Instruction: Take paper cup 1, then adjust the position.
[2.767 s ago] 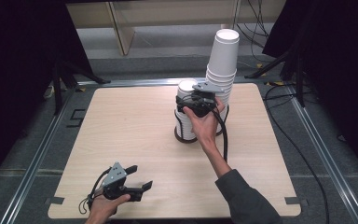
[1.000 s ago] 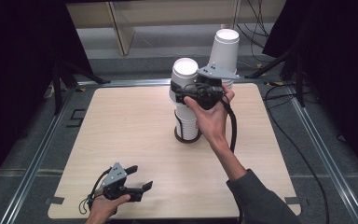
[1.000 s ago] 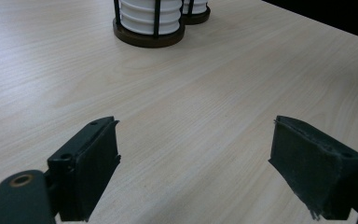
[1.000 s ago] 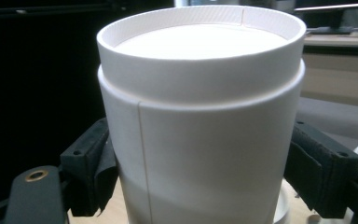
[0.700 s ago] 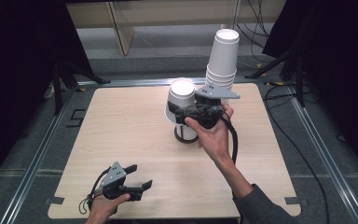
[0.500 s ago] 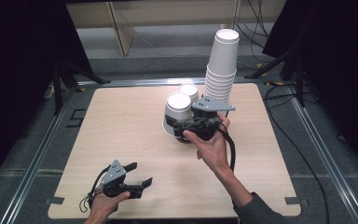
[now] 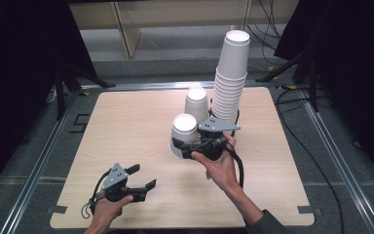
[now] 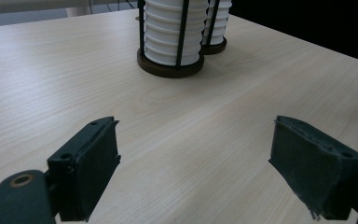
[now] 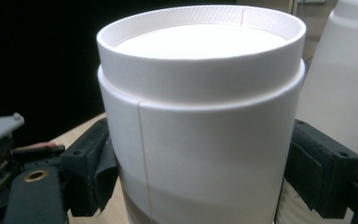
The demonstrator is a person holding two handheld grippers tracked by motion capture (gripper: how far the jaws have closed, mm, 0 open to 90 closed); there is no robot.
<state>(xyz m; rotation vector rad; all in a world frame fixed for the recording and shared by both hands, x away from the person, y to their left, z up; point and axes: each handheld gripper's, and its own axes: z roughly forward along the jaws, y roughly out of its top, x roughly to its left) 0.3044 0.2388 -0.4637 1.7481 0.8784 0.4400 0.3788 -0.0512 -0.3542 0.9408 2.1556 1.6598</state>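
Right gripper (image 7: 181, 147) clamps inverted paper cup (image 7: 183, 135) by sidewall, probably for setting down apart from racked stacks (image 7: 230, 78). Left gripper (image 7: 141, 177) parked, jaws wide, empty.

Grey floor (image 7: 350, 161), dark curtains (image 7: 19, 73)

Bare table (image 7: 126, 126) left and front, cup stacks (image 7: 230, 78) crowding the far right

high: above, looking down | tongs views: low, close | shared: cup stacks (image 7: 230, 80)
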